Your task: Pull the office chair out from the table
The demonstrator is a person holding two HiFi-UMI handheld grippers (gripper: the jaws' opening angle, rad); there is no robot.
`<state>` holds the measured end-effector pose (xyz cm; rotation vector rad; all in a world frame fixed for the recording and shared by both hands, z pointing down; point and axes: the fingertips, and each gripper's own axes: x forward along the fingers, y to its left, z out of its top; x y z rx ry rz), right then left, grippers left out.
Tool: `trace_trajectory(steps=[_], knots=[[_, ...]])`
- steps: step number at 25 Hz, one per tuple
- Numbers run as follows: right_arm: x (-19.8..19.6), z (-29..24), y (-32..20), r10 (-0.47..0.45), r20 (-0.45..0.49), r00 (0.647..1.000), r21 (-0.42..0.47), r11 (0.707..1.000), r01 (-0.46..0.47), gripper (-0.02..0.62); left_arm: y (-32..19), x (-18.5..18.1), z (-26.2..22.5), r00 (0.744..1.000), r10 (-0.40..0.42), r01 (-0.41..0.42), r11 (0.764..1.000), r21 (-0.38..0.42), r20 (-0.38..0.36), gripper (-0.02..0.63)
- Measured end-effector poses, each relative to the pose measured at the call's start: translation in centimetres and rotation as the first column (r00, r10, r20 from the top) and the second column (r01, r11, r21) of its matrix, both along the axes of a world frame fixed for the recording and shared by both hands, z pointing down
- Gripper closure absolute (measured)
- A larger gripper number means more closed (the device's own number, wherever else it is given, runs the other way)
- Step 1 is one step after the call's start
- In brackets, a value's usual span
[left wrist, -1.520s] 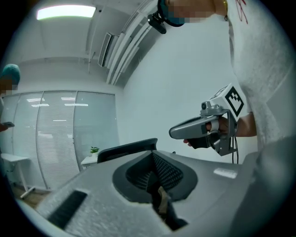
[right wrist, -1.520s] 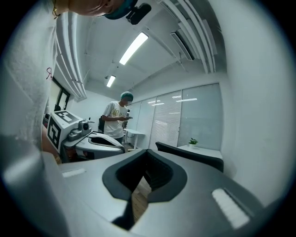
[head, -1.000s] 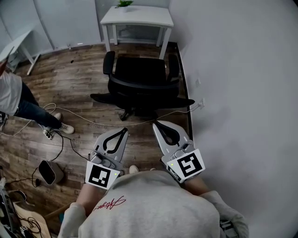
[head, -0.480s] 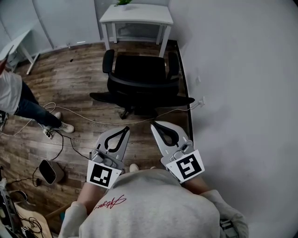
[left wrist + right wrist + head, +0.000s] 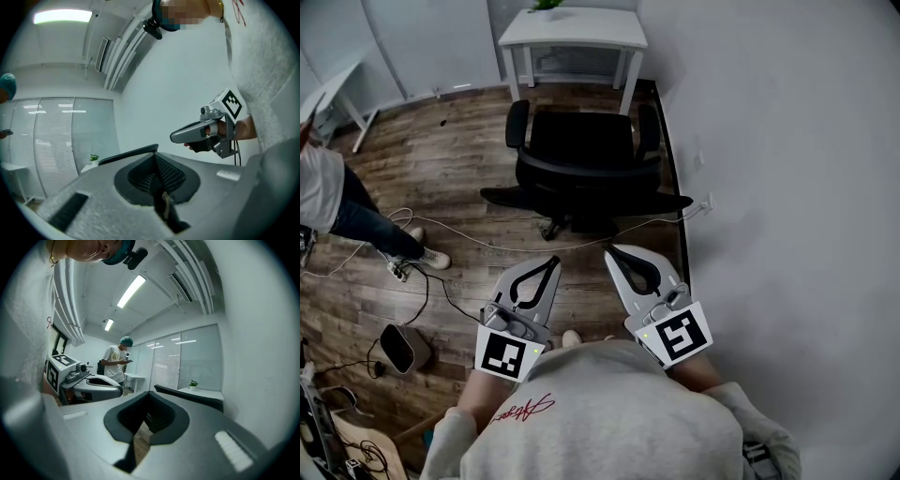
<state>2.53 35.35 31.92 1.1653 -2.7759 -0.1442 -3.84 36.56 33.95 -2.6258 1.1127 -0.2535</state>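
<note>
1. Office chair [image 5: 581,169] stands in front of the white table [image 5: 575,28], well ahead of both our jaws.
2. We see left gripper [image 5: 549,262] and right gripper [image 5: 613,252] closed, empty, not touching it.

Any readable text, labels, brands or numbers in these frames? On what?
None legible.
The red script on the grey sweatshirt: cursive, too small to read.
The square markers on the cubes of the left gripper and right gripper: black-and-white patterns, no letters or numbers.
</note>
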Motion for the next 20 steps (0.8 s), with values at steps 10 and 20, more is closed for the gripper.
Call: trace_trajectory(steps=[10,20], knots=[[-0.4,-0.5,0.1,-0.021,0.015,1.000,0.022,1.000,0.021,0.594,0.0,-0.4,-0.1,1.000,0.000,0.000,1.000,-0.004,0.002,0.611],[-0.3,0.1,0.2,-0.017,-0.006,1.000,0.016,1.000,0.017,0.594,0.1,-0.4,0.2,1.000,-0.002,0.002,1.000,-0.007,0.012,0.611]])
